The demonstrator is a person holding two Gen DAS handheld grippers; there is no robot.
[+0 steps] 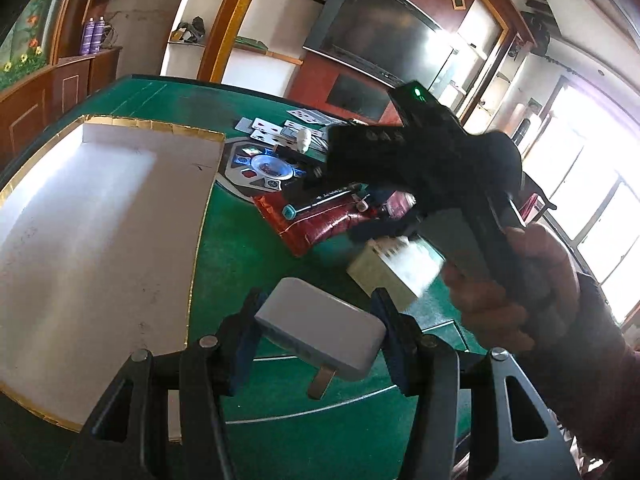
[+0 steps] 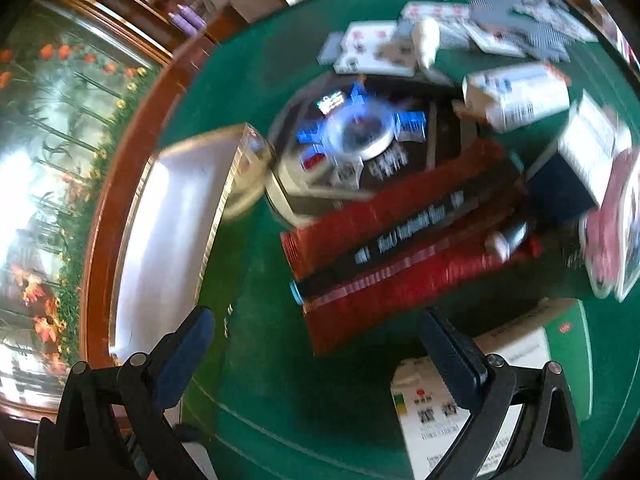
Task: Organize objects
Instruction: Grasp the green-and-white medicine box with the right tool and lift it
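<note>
My left hand-held gripper (image 1: 316, 330) grips a white plug adapter (image 1: 320, 330) above the green tabletop (image 1: 248, 248), just right of the empty white tray (image 1: 100, 232). My right hand-held gripper (image 2: 316, 354) hangs open, holding nothing. Cards (image 2: 380, 50), boxes (image 2: 516, 94) and a red pouch (image 2: 400, 240) await sorting; I judge little done.

Wall-mounted television (image 1: 376, 36), purple bottles (image 1: 94, 35) (perhaps spray cans), floral mural (image 2: 52, 152)

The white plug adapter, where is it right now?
In the left wrist view, the white plug adapter sits clamped between the left gripper fingers, above the green table, just right of the white tray.
</note>
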